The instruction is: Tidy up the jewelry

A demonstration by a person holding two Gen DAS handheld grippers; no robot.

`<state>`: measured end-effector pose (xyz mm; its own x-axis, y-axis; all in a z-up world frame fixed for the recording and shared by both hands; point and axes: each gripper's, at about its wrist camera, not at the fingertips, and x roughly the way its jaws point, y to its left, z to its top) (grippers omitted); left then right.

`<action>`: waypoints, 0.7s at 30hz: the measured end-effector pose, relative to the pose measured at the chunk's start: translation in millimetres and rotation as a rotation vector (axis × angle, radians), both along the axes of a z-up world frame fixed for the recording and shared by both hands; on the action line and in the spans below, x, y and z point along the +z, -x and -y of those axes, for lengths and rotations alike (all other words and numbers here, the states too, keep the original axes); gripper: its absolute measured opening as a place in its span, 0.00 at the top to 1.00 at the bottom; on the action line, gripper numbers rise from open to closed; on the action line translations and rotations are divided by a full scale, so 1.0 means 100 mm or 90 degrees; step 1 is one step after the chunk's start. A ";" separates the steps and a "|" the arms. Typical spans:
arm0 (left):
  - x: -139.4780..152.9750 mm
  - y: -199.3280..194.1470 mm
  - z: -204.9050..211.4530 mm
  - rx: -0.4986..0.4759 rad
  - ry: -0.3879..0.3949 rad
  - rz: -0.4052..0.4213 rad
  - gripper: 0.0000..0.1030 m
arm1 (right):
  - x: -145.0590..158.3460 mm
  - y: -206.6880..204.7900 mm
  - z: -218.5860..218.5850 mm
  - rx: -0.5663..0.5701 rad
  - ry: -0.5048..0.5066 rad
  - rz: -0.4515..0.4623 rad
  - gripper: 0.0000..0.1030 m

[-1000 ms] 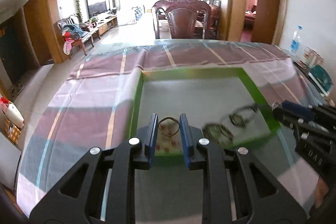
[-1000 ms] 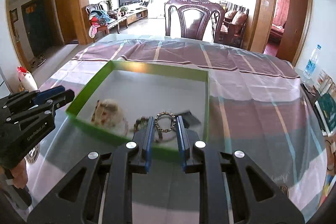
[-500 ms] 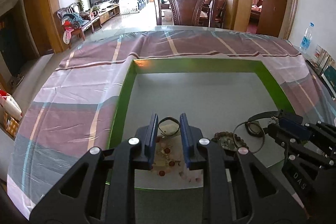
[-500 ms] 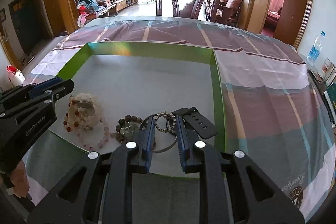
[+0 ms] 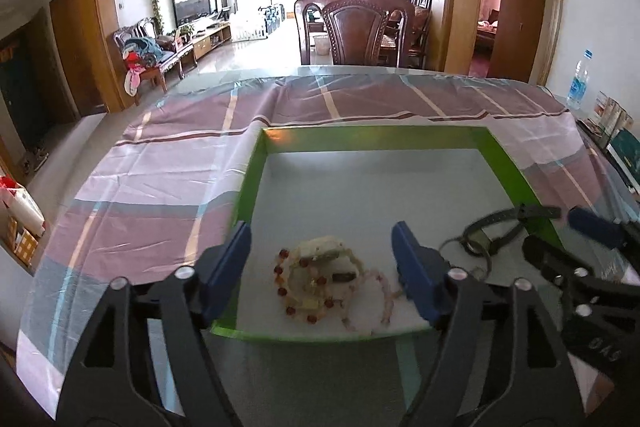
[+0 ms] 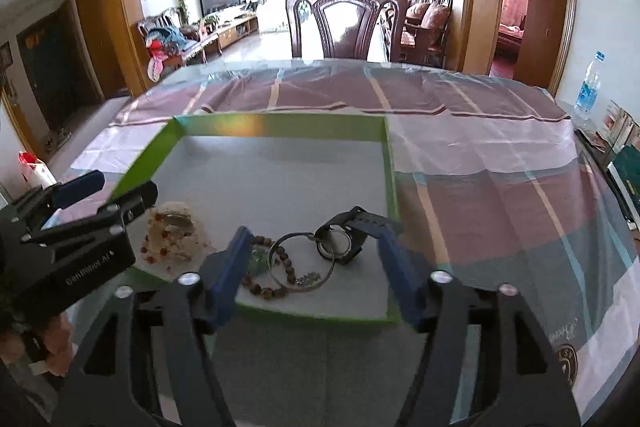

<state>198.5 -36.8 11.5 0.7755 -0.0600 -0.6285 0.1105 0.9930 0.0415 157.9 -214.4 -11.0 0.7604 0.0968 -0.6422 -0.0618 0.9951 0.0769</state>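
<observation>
Both grippers, left gripper (image 5: 320,259) and right gripper (image 6: 314,255), just spread their fingers, dropping bead bracelet (image 5: 316,281) and bangle (image 6: 302,261) into green tray (image 6: 280,125).

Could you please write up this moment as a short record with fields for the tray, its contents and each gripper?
tray: green-walled tray on a striped tablecloth
left pile: pale and red bead strands
right pile: watch, metal bangle, brown bead bracelet
left gripper: jaws just opened, nothing pinched
right gripper: jaws just opened, nothing pinched
</observation>
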 end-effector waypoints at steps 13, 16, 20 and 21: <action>-0.10 0.97 -0.05 0.012 0.021 0.113 0.07 | -0.26 0.78 0.05 -0.071 0.006 0.146 0.03; -0.29 0.95 -0.01 0.009 0.016 0.111 0.07 | -0.34 0.73 0.09 -0.086 0.014 0.123 0.03; -0.42 0.94 -0.06 0.029 0.011 0.094 0.06 | -0.44 0.66 0.15 -0.102 0.015 0.100 0.03; -0.42 0.95 -0.09 0.033 0.020 0.095 0.05 | -0.47 0.65 0.16 -0.106 0.021 0.095 0.03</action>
<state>103.2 -27.7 -30.3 0.8628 -0.0349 -0.5044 0.0533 0.9983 0.0221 92.8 -230.5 -57.6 0.8510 -0.0569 -0.5221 0.0952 0.9943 0.0469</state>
